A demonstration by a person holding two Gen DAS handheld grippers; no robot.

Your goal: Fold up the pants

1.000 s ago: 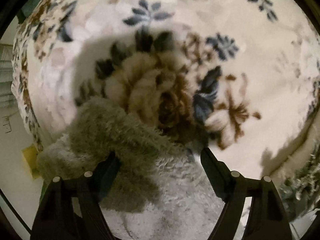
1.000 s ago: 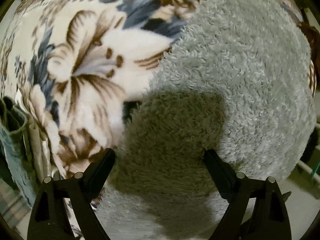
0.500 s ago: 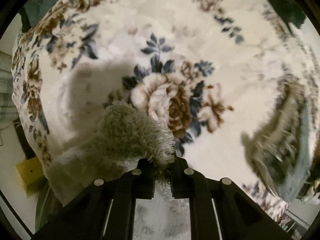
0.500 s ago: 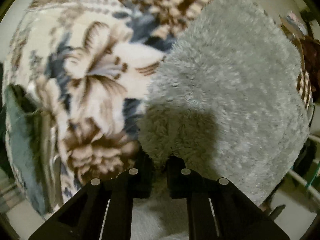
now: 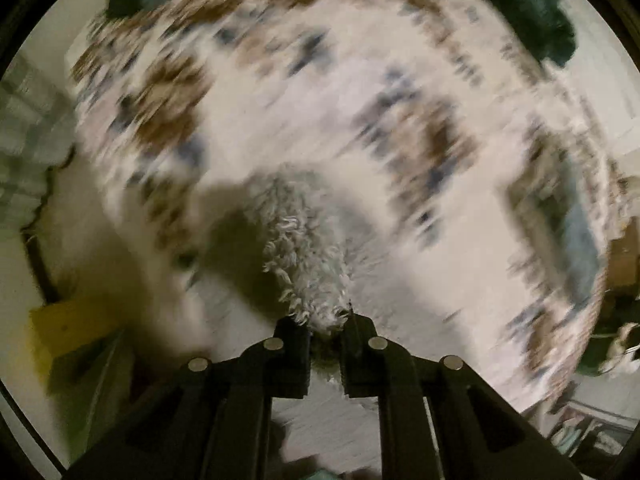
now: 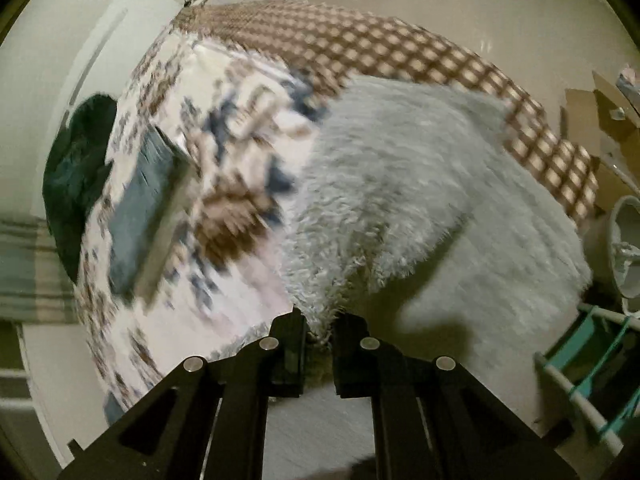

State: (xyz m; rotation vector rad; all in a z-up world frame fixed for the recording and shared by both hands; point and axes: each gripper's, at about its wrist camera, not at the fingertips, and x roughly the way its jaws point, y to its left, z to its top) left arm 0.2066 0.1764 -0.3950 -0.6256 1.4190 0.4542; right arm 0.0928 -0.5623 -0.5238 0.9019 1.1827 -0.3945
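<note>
With both grips made, the geometry reads as follows. Left gripper (image 5: 326, 326): jaws closed on a bunched tuft of the grey fleece pants (image 5: 308, 248); the cloth rises as a narrow tongue straight out from between the fingers, tented clear of the floral blanket (image 5: 280, 92) that covers the bed. Right gripper (image 6: 320, 330): jaws closed on another edge of the same pants (image 6: 420, 184); from these fingers the fabric fans forward and to the right as one broad sheet, a crease running obliquely across it, its far end lying toward the blanket's checked border (image 6: 400, 52) at the far edge. A folded blue garment (image 6: 140, 200) lies well apart, on the left side of the bed.

Judgement: the bulk of the pants lies ahead of the right fingers, so the long axis runs away from both grips toward the checked edge. The fold would carry the held edge along that axis, hands level. Left view is heavily blurred; cloth below that grip cannot be read.
</note>
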